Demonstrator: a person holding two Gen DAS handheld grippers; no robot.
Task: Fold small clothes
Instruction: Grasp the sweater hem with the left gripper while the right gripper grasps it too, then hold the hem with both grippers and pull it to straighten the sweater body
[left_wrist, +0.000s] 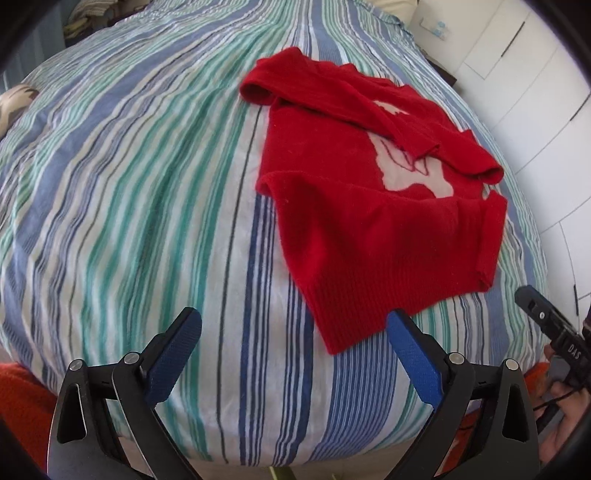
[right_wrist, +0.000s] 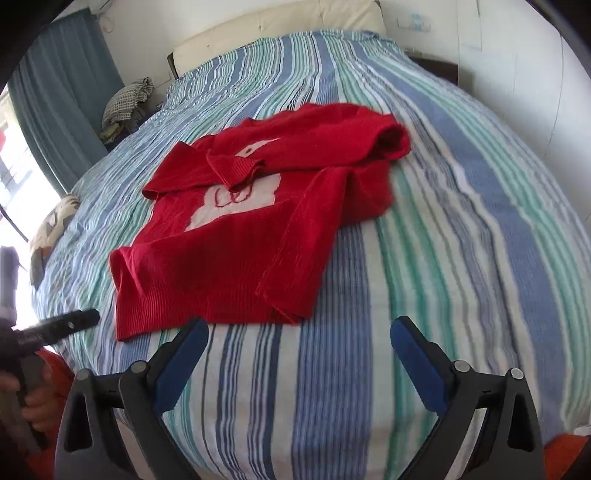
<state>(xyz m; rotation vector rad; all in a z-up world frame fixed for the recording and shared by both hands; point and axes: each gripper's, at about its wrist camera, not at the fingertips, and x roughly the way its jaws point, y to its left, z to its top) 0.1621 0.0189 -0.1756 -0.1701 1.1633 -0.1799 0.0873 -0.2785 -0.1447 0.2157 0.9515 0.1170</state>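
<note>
On the striped bed (right_wrist: 424, 221), a red sweater (left_wrist: 369, 221) lies near the foot edge, sleeves folded in, while the left tongs (left_wrist: 293, 354) and right tongs (right_wrist: 299, 360) hang wide open and empty above its ribbed hem (right_wrist: 177, 306), likely gripping both hem corners next.

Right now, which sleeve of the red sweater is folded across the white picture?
The far sleeve of the red sweater lies across the white picture, cuff on it. The near sleeve runs down the side.
</note>
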